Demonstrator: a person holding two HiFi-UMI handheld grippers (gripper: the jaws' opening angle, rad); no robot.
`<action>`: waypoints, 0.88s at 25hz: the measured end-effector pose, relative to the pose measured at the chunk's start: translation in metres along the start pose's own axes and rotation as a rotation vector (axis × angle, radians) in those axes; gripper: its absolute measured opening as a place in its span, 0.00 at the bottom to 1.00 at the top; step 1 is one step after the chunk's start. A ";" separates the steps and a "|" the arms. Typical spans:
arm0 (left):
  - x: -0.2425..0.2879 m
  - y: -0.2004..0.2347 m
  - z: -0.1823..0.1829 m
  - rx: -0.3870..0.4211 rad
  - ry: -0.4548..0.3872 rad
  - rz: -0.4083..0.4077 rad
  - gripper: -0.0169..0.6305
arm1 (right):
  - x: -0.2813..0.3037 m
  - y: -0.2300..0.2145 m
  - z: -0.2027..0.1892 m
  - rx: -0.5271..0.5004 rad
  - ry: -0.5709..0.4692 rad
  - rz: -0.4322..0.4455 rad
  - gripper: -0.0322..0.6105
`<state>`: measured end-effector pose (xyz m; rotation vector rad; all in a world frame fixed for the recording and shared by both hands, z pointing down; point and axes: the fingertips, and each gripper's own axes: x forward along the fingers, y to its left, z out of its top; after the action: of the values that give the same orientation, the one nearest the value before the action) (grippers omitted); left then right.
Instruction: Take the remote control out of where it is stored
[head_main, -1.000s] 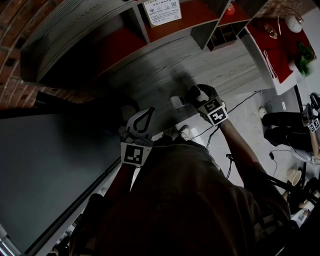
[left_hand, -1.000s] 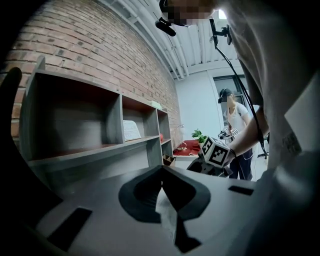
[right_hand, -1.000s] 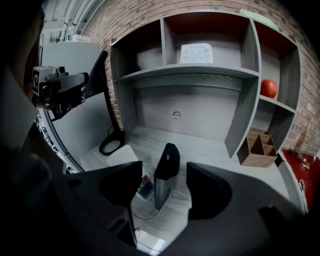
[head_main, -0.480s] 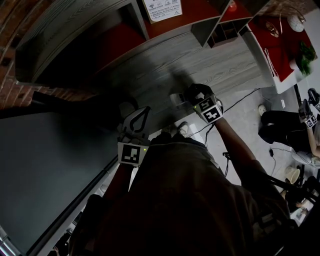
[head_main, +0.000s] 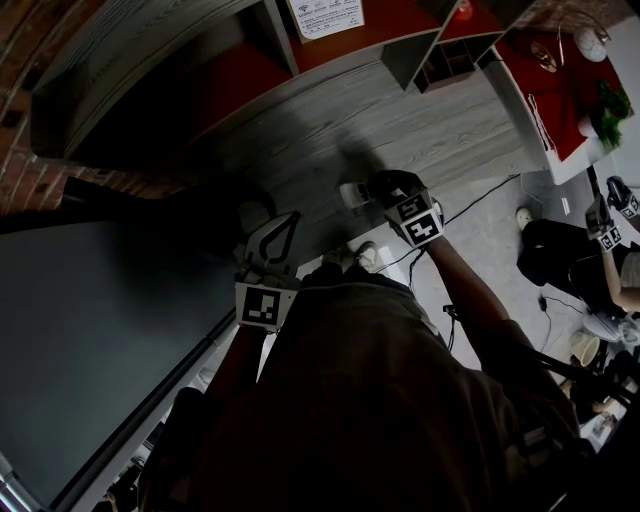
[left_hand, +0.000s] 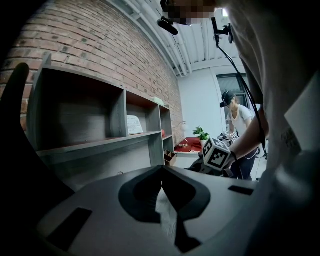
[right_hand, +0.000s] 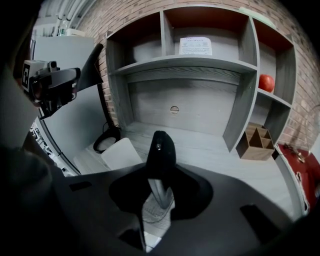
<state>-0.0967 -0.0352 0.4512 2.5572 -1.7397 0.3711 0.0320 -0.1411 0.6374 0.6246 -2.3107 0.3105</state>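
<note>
Jaws of right gripper (right_hand: 158, 182) just been closing, now clamped on slim dark remote control (right_hand: 160, 150), tip poking past jaw ends, over desk (right_hand: 215, 147) in front of shelves (right_hand: 200, 62). Jaws of left gripper (left_hand: 163, 172) together, nothing between. Prob. light, stiff, smooth plastic, so slip risk. Best pinched across narrow sides nr mid-body, off buttons.

The head view is dim and underexposed, with heavy shadow across the desk (head_main: 430, 125). Both gripper views bend strongly at their edges. What may be the remote control (right_hand: 160, 150) shows only as a blurred dark silhouette.
</note>
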 end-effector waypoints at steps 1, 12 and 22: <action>-0.001 -0.001 0.000 -0.004 -0.001 0.001 0.04 | -0.001 0.001 0.000 -0.005 0.003 0.000 0.19; -0.008 -0.003 -0.002 -0.004 -0.009 0.001 0.04 | -0.005 0.008 -0.004 -0.022 0.010 0.013 0.18; -0.004 0.001 0.003 0.018 -0.015 0.003 0.04 | -0.025 0.003 0.023 -0.012 -0.055 0.002 0.18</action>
<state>-0.0984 -0.0325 0.4470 2.5767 -1.7527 0.3709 0.0332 -0.1387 0.6030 0.6318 -2.3640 0.2832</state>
